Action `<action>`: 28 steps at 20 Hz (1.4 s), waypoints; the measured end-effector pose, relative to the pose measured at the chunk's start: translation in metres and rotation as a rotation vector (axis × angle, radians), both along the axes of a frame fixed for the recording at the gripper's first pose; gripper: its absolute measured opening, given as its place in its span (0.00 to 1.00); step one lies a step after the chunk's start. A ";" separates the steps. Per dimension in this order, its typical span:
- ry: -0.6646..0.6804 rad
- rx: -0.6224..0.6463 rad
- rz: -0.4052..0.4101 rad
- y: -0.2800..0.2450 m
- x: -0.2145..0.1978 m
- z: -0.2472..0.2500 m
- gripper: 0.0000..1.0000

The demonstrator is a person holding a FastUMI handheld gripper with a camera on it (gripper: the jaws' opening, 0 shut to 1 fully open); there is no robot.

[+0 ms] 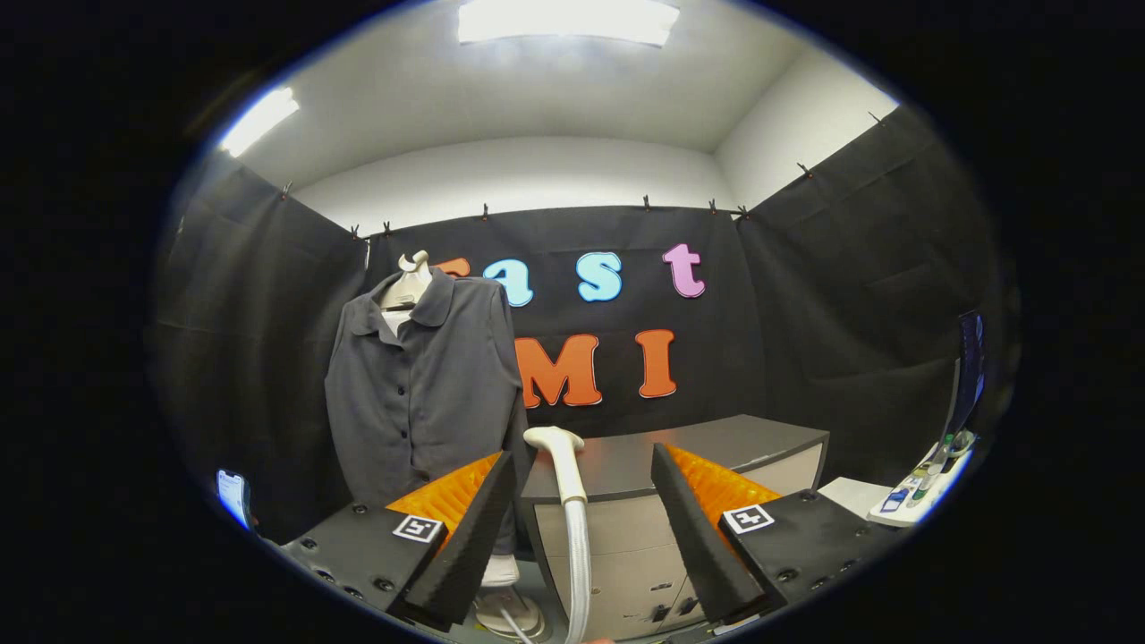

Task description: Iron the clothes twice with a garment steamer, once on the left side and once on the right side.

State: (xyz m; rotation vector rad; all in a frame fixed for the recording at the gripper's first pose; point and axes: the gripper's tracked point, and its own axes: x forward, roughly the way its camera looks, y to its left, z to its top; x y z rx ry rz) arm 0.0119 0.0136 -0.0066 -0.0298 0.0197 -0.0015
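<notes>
A: Gripper view first: we see the garment steamer (556,444), its pale head upright and its ribbed hose dropping down, in the gap between the fingers.

B: Do we hold it?

A: No. Our gripper (581,501) has its jaws wide apart, and neither finger touches the steamer.

B: And the clothes?

A: The dark grey shirt (420,385) hangs buttoned on a pale hanger (409,279), beyond the left finger. Behind the steamer we see a dark-topped cabinet (716,443).
</notes>
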 end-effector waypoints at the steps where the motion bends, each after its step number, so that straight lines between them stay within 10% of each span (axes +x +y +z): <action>1: 0.000 -0.003 0.000 0.001 0.001 0.000 0.98; 16: -0.025 -0.002 -0.032 0.014 0.033 0.012 0.98; 28: 0.078 0.046 0.050 0.022 0.150 0.037 0.98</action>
